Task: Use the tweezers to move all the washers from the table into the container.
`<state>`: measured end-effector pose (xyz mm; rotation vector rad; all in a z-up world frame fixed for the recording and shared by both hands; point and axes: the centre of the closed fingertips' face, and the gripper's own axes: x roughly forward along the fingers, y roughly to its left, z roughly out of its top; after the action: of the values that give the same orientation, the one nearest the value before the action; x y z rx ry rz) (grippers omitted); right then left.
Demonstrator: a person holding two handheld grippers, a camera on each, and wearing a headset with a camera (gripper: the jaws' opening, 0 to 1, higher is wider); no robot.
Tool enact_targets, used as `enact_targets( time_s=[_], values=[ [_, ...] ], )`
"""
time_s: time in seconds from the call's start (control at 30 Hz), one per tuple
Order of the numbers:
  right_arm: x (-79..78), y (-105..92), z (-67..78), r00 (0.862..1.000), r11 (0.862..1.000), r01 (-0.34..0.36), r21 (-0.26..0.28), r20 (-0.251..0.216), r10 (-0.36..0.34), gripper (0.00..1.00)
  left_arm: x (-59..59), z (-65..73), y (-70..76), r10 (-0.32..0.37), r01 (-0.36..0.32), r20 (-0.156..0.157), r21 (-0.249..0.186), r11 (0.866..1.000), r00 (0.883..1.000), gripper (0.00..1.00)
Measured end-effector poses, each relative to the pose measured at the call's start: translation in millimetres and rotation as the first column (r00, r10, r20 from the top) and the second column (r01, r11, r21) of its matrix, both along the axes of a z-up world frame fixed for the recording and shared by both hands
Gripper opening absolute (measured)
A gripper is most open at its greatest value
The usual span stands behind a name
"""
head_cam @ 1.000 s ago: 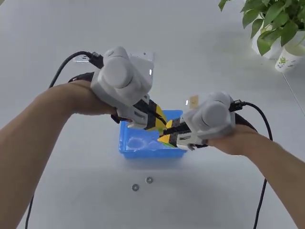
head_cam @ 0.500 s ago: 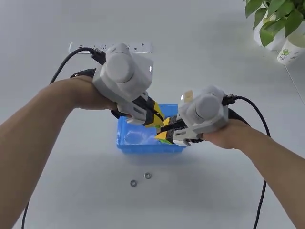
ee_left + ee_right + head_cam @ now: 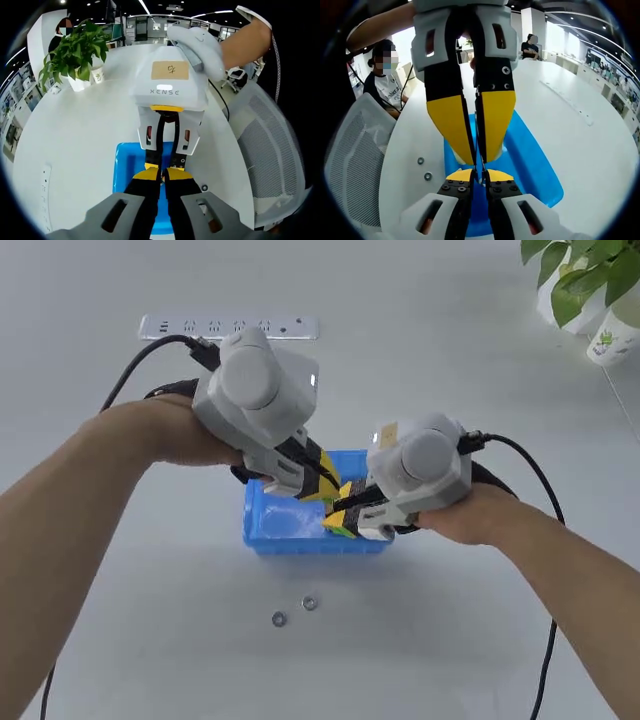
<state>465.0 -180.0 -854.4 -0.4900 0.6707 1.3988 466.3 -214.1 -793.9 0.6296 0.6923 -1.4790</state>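
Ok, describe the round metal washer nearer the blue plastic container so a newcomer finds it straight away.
Find the blue rectangular plastic container in the middle of the white table. On the tabletop on the person's side of it lie two small silver metal rings. Take the right-hand washer, closer to the container than the left-hand washer.

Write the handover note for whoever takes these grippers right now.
Left gripper: over the blue container, jaws nearly closed on a thin strip, apparently the tweezers.
Right gripper: tip to tip with the left one, jaws pinched on the same strip.
On the table: a washer and a second washer lie close together in front of the container.
Done: I cannot tell whether any washers are in the container.
Left: pick up both washers with the tweezers and drop them in.
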Motion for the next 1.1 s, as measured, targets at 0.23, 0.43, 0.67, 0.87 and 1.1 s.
enact_targets(
  time_s=[0.23, 0.43, 0.67, 0.87, 1.1],
  values=[
    [0.8, -0.7, -2.9, 1.000, 1.000, 0.000, -0.009, -0.001, 0.000, 0.11, 0.7, -2.6, 0.5, 0.003, -0.003, 0.002, 0.000, 1.000, 1.000, 0.07],
    [0.6, -0.5, -2.9, 1.000, 1.000, 0.002, -0.007, -0.008, -0.002, 0.11, 1.1, -2.6, 0.6, 0.003, -0.003, 0.001, 0.001, 1.000, 1.000, 0.07],
    [-0.3, -0.4, -3.0, 1.000, 1.000, 0.004, -0.008, -0.012, -0.004, 0.12, 1.3, -2.6, 0.8, 0.006, -0.006, 0.002, 0.004, 1.000, 1.000, 0.07],
    [-2.0, 0.2, -2.1, 1.000, 1.000, -0.002, -0.007, -0.011, 0.001, 0.12, -0.1, -2.2, 0.6, 0.003, -0.003, 0.002, 0.008, 1.000, 1.000, 0.07],
    [-3.2, 0.5, 0.4, 1.000, 1.000, -0.006, -0.004, -0.007, 0.006, 0.12, -1.0, -0.3, 1.1, 0.002, -0.002, 0.006, 0.011, 1.000, 1.000, 0.08]
  ],
)
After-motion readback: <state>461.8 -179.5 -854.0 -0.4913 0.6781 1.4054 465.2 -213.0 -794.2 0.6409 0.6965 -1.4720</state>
